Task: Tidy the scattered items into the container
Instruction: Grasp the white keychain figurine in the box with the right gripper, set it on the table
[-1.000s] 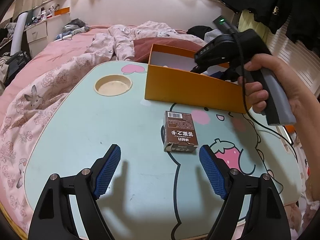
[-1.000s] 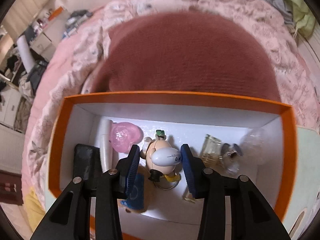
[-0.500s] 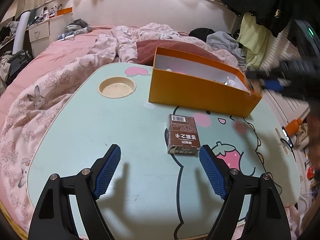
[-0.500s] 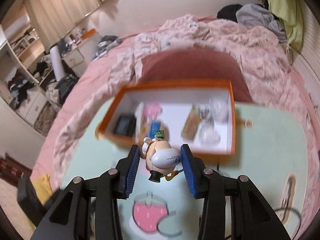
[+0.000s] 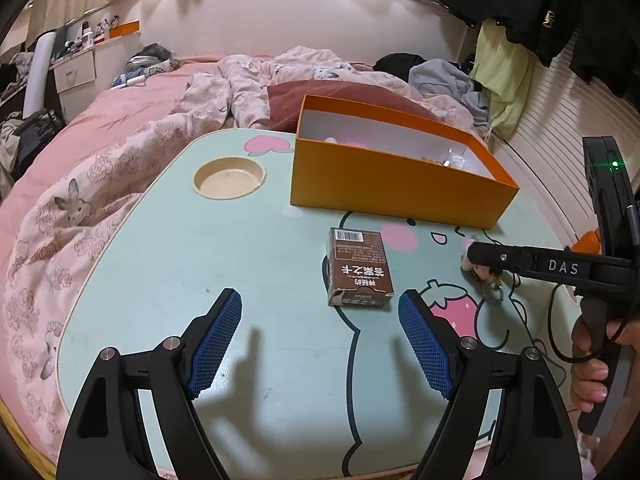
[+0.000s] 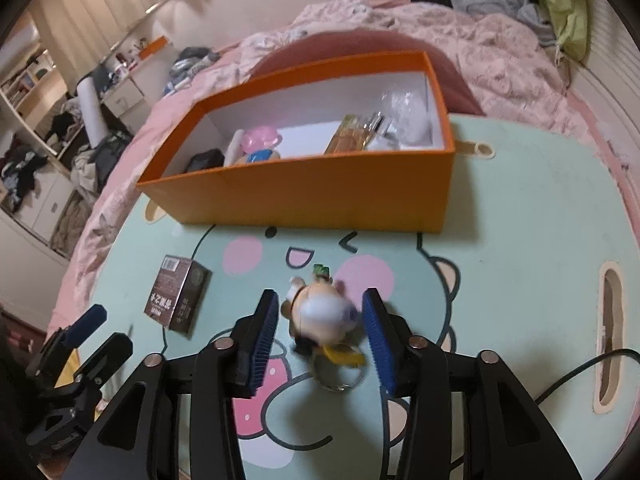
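The right gripper (image 6: 320, 328) is opening around the little toy (image 6: 324, 316), pads not squeezing; the left gripper (image 5: 320, 332) is waiting wide open and empty near the brown box (image 5: 357, 266), probably to grab it next for the orange box (image 5: 392, 184).

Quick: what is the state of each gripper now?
Left gripper: open, holding nothing.
Right gripper: jaws opening around the figurine keychain; pads look apart from it.

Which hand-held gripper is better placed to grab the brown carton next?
Left hand-held gripper: open, with the brown carton just ahead. Right hand-held gripper is opening around the figurine keychain.
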`<state>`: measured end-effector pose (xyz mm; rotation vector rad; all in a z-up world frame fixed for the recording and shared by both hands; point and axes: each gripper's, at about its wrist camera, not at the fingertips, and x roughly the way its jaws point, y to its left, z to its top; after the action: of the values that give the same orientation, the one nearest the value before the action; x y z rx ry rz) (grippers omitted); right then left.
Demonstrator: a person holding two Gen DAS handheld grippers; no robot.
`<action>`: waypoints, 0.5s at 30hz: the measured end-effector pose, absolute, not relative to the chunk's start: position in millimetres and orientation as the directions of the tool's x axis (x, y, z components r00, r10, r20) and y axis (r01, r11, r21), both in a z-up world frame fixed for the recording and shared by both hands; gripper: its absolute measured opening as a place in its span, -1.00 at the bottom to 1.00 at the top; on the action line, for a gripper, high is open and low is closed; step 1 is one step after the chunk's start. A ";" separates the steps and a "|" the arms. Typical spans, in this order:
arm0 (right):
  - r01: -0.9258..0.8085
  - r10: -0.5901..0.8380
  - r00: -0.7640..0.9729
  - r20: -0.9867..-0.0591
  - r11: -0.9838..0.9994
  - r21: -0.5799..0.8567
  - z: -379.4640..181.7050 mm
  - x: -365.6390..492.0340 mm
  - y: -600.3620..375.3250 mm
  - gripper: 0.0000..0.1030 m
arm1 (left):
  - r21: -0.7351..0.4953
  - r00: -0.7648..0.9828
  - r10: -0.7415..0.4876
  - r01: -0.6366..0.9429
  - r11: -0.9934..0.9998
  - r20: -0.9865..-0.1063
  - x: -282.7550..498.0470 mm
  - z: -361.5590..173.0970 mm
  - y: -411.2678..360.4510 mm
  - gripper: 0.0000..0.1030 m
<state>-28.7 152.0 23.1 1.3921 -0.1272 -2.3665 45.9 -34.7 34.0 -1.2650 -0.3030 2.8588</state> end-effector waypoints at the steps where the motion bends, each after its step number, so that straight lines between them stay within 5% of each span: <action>1: 0.283 -0.373 -0.450 -0.812 -0.921 0.267 25.7 -25.7 153.5 0.12 | -0.175 -0.676 0.080 0.075 -0.982 -0.733 45.3 34.9 -34.4 0.57; 3: 0.284 -0.375 -0.487 -0.789 -0.922 0.263 30.6 -17.6 156.8 0.28 | -0.173 -0.679 0.080 0.070 -0.983 -0.730 44.0 38.2 -34.1 0.57; 15: 0.254 -0.381 -0.541 -0.750 -0.924 0.287 27.3 22.0 175.9 0.30 | -0.152 -0.662 0.164 -0.076 -0.985 -0.731 -41.7 115.1 -13.3 0.57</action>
<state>22.0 175.9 27.3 1.2520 -0.2024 -2.4697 -41.7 -13.3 115.1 -1.2230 -0.1631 2.7449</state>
